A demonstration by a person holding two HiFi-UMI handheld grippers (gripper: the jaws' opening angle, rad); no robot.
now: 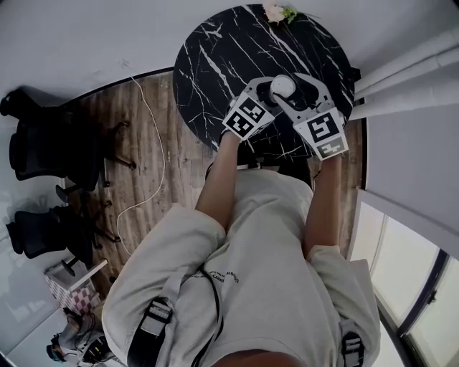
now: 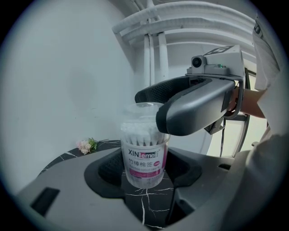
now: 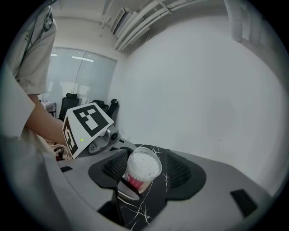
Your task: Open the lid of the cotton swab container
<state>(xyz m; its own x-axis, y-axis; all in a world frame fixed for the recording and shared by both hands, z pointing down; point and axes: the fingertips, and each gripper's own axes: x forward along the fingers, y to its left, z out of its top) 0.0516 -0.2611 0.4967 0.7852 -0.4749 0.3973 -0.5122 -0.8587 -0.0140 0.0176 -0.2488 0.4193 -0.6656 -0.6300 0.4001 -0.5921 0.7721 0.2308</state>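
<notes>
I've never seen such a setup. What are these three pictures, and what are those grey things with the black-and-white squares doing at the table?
No robot here: a person holds a hand tool with a two-jaw claw in each hand. The head view comes from a camera on the head, looking down; the other two come from cameras riding on the claws. The squared cubes are part of the tools. On the black marble table are a clear cotton swab container and, at the far edge, a small flower. The left claw is closed on the container's lower body. The right claw is open, its jaws either side of the top, where the lid looks still on.
</notes>
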